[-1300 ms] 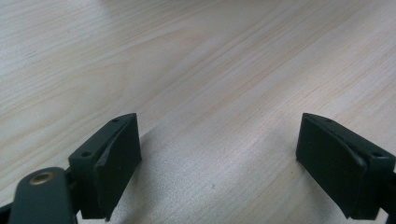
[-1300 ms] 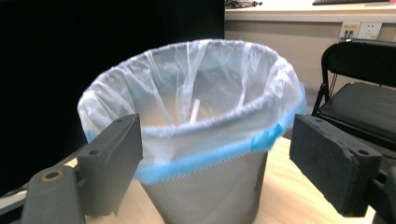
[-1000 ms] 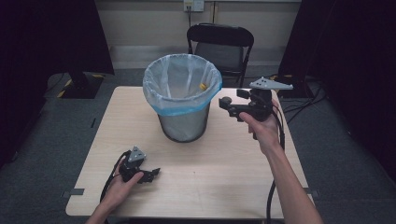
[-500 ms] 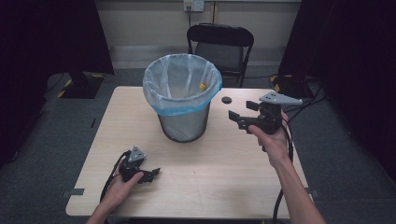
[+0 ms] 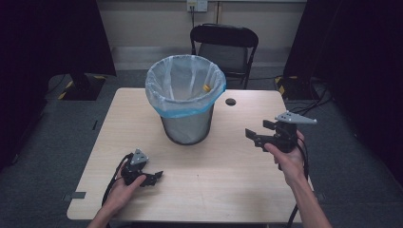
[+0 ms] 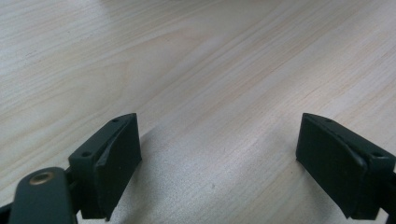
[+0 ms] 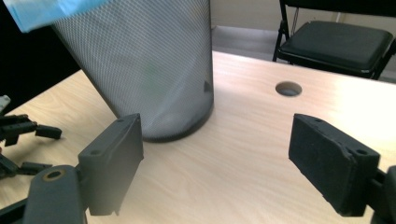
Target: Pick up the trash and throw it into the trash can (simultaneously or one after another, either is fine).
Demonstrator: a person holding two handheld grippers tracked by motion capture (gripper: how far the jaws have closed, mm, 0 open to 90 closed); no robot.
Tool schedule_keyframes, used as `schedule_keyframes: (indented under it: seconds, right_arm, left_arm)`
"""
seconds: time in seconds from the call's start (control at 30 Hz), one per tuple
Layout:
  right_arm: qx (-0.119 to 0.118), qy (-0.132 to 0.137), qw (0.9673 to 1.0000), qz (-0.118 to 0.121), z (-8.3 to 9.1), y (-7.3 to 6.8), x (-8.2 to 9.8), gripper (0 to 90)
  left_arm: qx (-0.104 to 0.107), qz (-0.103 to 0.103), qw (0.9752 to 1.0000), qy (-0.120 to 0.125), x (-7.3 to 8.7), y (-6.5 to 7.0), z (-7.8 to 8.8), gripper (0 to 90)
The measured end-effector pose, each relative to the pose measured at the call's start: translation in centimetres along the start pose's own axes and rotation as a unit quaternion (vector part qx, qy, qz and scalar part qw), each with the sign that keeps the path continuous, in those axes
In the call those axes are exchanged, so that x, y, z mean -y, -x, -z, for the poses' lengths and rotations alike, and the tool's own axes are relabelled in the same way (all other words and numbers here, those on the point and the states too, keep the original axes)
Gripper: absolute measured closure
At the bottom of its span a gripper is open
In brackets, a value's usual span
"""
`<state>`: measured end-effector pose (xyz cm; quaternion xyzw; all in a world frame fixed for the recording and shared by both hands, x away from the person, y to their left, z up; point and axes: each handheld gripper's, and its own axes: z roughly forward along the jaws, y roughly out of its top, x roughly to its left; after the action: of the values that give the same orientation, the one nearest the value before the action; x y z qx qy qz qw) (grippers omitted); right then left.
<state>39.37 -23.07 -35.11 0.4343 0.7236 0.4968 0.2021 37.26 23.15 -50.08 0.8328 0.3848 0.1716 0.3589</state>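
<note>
A grey mesh waste bin (image 5: 186,118) with a pale blue liner stands at the middle of the wooden table (image 5: 228,190); a small yellow thing (image 5: 206,88) lies inside it. My right gripper (image 5: 255,134) hovers right of the bin, pointing at it, open with nothing between its jaws. The right gripper view has the bin (image 7: 149,65) ahead and slightly left of the open right gripper (image 7: 215,158). My left gripper (image 5: 153,176) rests on the table near the front left, open. In the left gripper view the left gripper (image 6: 219,158) spans bare wood.
A black folding chair (image 5: 224,45) stands behind the table. A round cable hole (image 5: 230,101) sits in the tabletop right of the bin. Dark curtains flank both sides. The left gripper (image 7: 23,135) appears at the far left of the right gripper view.
My right gripper has dropped from beside the bin's rim and pulled back to the right, toward the person. The left gripper has stayed put.
</note>
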Motion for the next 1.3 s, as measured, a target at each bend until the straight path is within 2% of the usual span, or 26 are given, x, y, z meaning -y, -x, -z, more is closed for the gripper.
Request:
schedule_keyframes:
  seconds: [0.1, 0.13, 0.2, 0.33, 0.4, 0.47, 0.6, 0.67, 0.77, 0.83, 0.87, 0.9, 0.97, 1.0, 1.03, 1.07, 1.13, 1.23, 1.3]
  right_arm:
    - [0.003, -0.007, 1.0, -0.006, 0.1, 0.2, 1.6, 18.0]
    - [0.003, -0.007, 1.0, -0.006, 0.1, 0.2, 1.6, 18.0]
    - [0.006, -0.022, 0.9997, -0.012, -0.1, 0.4, 3.0, 18.2]
    - [0.009, -0.034, 0.9992, -0.02, -0.2, 0.8, 4.2, 19.2]
    - [0.017, -0.044, 0.9986, -0.023, -0.4, 1.2, 5.5, 19.2]
    - [0.019, -0.045, 0.9985, -0.026, -0.4, 1.4, 5.9, 19.1]
    - [0.032, -0.064, 0.997, -0.031, -0.9, 1.7, 7.6, 18.4]
    - [0.039, -0.082, 0.9954, -0.031, -1.2, 1.7, 8.7, 17.5]
    - [0.041, -0.093, 0.9943, -0.032, -1.4, 1.8, 9.5, 17.2]
    - [0.05, -0.11, 0.9924, -0.024, -1.6, 2.0, 10.4, 17.1]
    - [0.057, -0.116, 0.9911, -0.032, -1.7, 2.2, 11.1, 16.9]
    - [0.057, -0.116, 0.9911, -0.032, -1.7, 2.2, 11.1, 16.9]
    - [0.069, -0.131, 0.9887, -0.028, -2.1, 2.2, 12.2, 16.4]
    - [0.069, -0.131, 0.9887, -0.028, -2.1, 2.2, 12.2, 16.4]
    - [0.07, -0.144, 0.9866, -0.03, -2.6, 2.2, 12.8, 16.0]
    - [0.07, -0.144, 0.9866, -0.03, -2.6, 2.2, 12.8, 16.0]
    - [0.073, -0.159, 0.9842, -0.026, -3.0, 2.1, 13.4, 16.0]
    - [0.079, -0.165, 0.9828, -0.023, -3.3, 2.0, 13.7, 16.0]
    - [0.083, -0.161, 0.9833, -0.02, -3.5, 2.0, 13.9, 15.2]
  left_arm:
    - [0.0, 0.0, 1.0, 0.0, 0.0, 0.0, 0.0, 13.5]
    - [0.0, 0.0, 1.0, 0.0, 0.0, 0.0, 0.0, 13.5]
    - [0.0, 0.0, 1.0, 0.0, 0.0, 0.0, 0.0, 13.5]
    - [0.0, 0.0, 1.0, 0.0, 0.0, 0.0, 0.0, 13.6]
    - [0.0, 0.0, 1.0, 0.0, 0.0, 0.0, 0.0, 13.5]
    - [0.0, 0.0, 1.0, 0.0, 0.0, 0.0, 0.0, 13.5]
    - [0.0, -0.001, 1.0, 0.0, 0.0, 0.0, 0.0, 13.5]
    - [0.0, 0.0, 1.0, 0.0, 0.0, 0.0, 0.0, 13.5]
    - [0.0, 0.0, 1.0, 0.0, 0.0, 0.0, 0.0, 13.5]
    - [0.0, 0.0, 1.0, 0.0, 0.0, 0.0, 0.0, 13.5]
    - [0.0, 0.0, 1.0, 0.0, 0.0, 0.0, 0.0, 13.5]
    - [0.0, 0.0, 1.0, 0.0, 0.0, 0.0, 0.0, 13.5]
    - [0.0, 0.0, 1.0, 0.0, 0.0, 0.0, 0.0, 13.5]
    - [0.0, 0.0, 1.0, 0.0, 0.0, 0.0, 0.0, 13.5]
    - [0.0, 0.0, 1.0, 0.0, 0.0, 0.0, 0.0, 13.5]
    - [0.0, 0.0, 1.0, 0.0, 0.0, 0.0, 0.0, 13.5]
    - [-0.001, 0.001, 1.0, 0.0, 0.0, 0.0, 0.0, 13.5]
    - [-0.001, 0.001, 1.0, 0.0, 0.0, 0.0, 0.0, 13.5]
    - [-0.001, 0.001, 1.0, 0.0, 0.0, 0.0, 0.0, 13.5]
